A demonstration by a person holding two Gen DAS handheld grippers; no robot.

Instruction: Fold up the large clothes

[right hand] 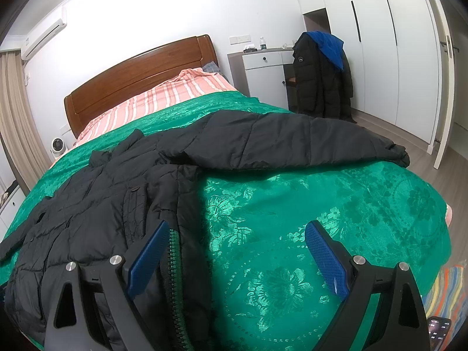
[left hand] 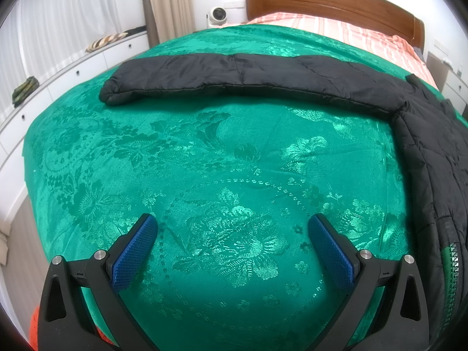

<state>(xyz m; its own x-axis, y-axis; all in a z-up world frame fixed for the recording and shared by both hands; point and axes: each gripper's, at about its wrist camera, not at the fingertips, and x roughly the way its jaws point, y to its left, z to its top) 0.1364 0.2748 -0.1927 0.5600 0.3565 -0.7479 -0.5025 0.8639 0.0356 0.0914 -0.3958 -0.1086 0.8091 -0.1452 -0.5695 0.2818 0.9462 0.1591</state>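
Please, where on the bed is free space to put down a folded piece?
The green bedspread is bare between the jacket's left sleeve, its body and the near edge. Right view: another bare patch below the right sleeve, beside the zipper. The middle is crowded by the black puffer jacket.

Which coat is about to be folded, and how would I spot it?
Find the bed with the shiny green cover. The black padded coat lies flat on it, sleeves spread wide. Another dark coat hangs by the white wardrobe, with a blue garment on top.
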